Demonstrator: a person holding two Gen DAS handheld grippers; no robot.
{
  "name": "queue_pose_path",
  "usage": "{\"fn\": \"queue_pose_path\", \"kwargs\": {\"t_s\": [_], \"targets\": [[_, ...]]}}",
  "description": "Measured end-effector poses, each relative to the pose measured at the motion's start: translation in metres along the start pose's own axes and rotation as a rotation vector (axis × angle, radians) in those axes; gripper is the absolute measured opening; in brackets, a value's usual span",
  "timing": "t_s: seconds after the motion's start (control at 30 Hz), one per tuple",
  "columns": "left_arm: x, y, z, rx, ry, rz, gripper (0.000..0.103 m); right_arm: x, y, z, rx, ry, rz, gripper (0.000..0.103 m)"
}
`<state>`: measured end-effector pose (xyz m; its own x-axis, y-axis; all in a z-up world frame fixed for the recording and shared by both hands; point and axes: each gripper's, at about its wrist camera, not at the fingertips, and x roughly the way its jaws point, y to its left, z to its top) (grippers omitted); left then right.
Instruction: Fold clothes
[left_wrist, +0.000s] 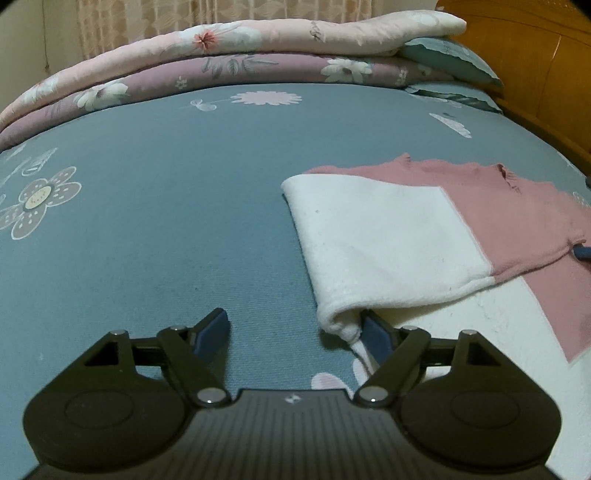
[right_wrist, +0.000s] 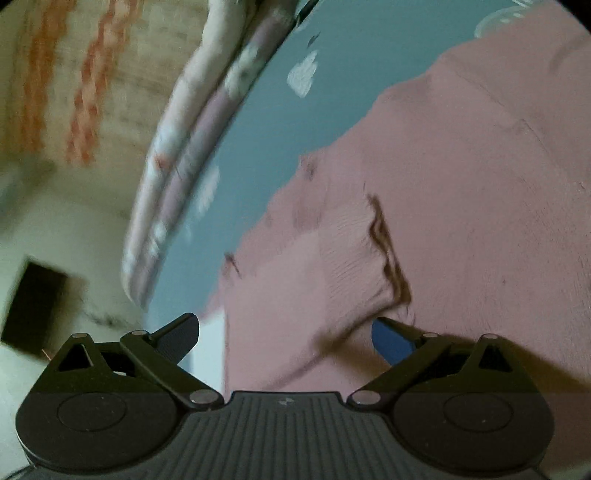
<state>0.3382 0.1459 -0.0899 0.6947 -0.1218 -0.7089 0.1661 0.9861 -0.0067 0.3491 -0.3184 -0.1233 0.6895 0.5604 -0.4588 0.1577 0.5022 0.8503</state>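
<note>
Right under my left tongs is the rolled white edge of the sweater, and that's where this fold sits. Jaws are spread wide with nothing pinched; the right-hand pad just touches the white fold where it curls over, while the other pad hangs over bare sheet. My read is that the folded flap lies there loose, resting on its own weight.

That pink-and-white sweater lies flat on the teal bedsheet, ahead and to the right of the left tongs, with the white panel doubled over the pink body. Looks like a side fold is done and more folding remains, but that's a guess.

Over on the right tongs, jaws are apart too, nothing clamped. Pink knit fills the space just ahead of them, and a dark wavy crease runs up from near the right-hand pad. That view is tilted and smeared, so I can't say whether a pad touches the cloth.

Farther out, beyond the sweater, folded floral quilts are stacked along the far edge of the bed, well clear of the work. A wooden headboard sits at far right, curtains behind.
</note>
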Motion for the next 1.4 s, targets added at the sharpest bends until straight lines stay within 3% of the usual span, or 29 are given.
{"fn": "queue_pose_path", "kwargs": {"t_s": [0.2, 0.3, 0.37, 0.4, 0.43, 0.7, 0.93, 1.1, 1.2, 1.4], "targets": [[0.003, 0.000, 0.002, 0.001, 0.005, 0.002, 0.083, 0.007, -0.002, 0.012, -0.051, -0.055, 0.000, 0.096], [0.004, 0.000, 0.002, -0.001, 0.006, 0.004, 0.083, 0.015, 0.009, 0.015, -0.166, -0.023, -0.102, 0.070], [0.004, -0.001, 0.002, -0.002, 0.006, 0.003, 0.084, 0.015, 0.012, 0.014, -0.215, -0.009, -0.172, 0.037], [0.004, -0.001, 0.002, -0.003, 0.006, 0.003, 0.084, 0.013, 0.013, 0.015, -0.228, -0.004, -0.206, 0.027], [0.004, -0.001, 0.002, -0.003, 0.006, 0.003, 0.084, 0.012, 0.013, 0.015, -0.240, -0.001, -0.237, 0.011], [0.006, 0.001, 0.003, -0.008, 0.010, -0.001, 0.084, -0.014, 0.032, 0.014, -0.291, -0.058, -0.242, 0.008], [0.005, 0.001, 0.002, -0.007, 0.009, -0.003, 0.084, -0.017, 0.016, 0.017, -0.242, -0.081, -0.300, 0.008], [0.001, 0.000, 0.005, -0.004, 0.029, -0.001, 0.082, -0.014, 0.011, 0.014, -0.260, -0.052, -0.346, 0.010], [-0.017, -0.002, 0.011, 0.013, 0.017, -0.030, 0.081, -0.023, 0.021, 0.013, -0.292, -0.072, -0.368, 0.016], [-0.037, -0.013, 0.047, 0.055, -0.104, -0.188, 0.081, -0.026, 0.057, 0.010, -0.433, -0.088, -0.332, 0.036]]}}
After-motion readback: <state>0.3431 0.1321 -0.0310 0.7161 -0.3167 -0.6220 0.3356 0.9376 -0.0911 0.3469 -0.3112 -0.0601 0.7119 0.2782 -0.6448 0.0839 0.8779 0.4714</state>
